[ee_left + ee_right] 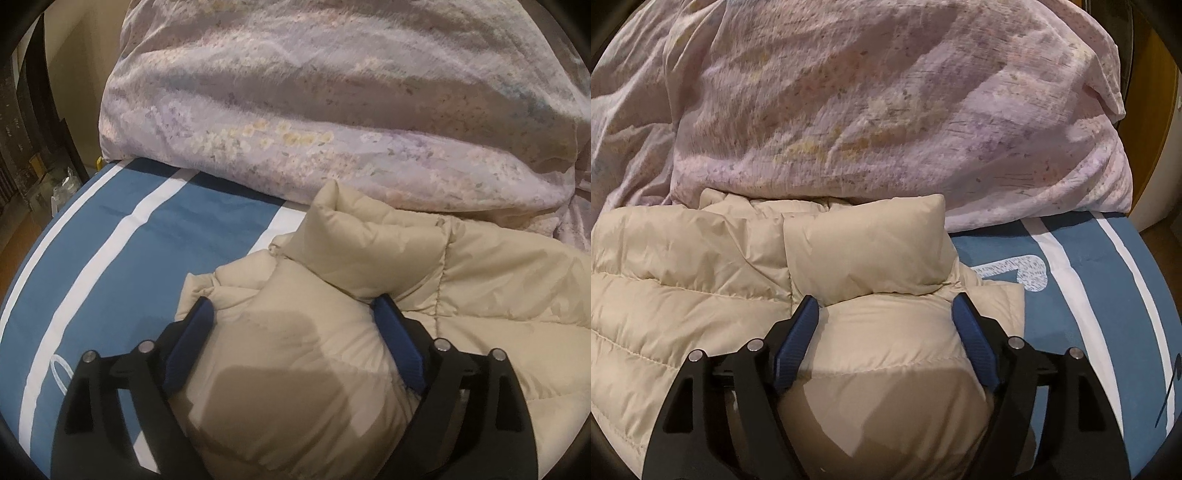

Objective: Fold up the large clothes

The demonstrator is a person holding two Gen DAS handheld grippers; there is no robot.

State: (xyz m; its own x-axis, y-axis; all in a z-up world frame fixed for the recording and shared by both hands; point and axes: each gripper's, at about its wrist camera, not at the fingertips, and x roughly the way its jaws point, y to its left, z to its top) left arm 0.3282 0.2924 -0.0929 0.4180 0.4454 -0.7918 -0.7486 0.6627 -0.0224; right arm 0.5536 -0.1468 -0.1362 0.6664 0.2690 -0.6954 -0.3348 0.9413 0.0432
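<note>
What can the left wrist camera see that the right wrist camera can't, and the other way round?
Only the left wrist view shows the left gripper, dark shelves at its left edge and the jacket's upright collar. Only the right wrist view shows the right gripper, a white speckled design on the sheet and a folded jacket panel. Both show the beige puffer jacket bulging between the fingers, the floral quilt behind and the blue striped sheet.

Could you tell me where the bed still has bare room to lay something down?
Free: blue white-striped sheet left of the beige puffer jacket, and right of it. Crowded: the lilac floral duvet heaped behind.
</note>
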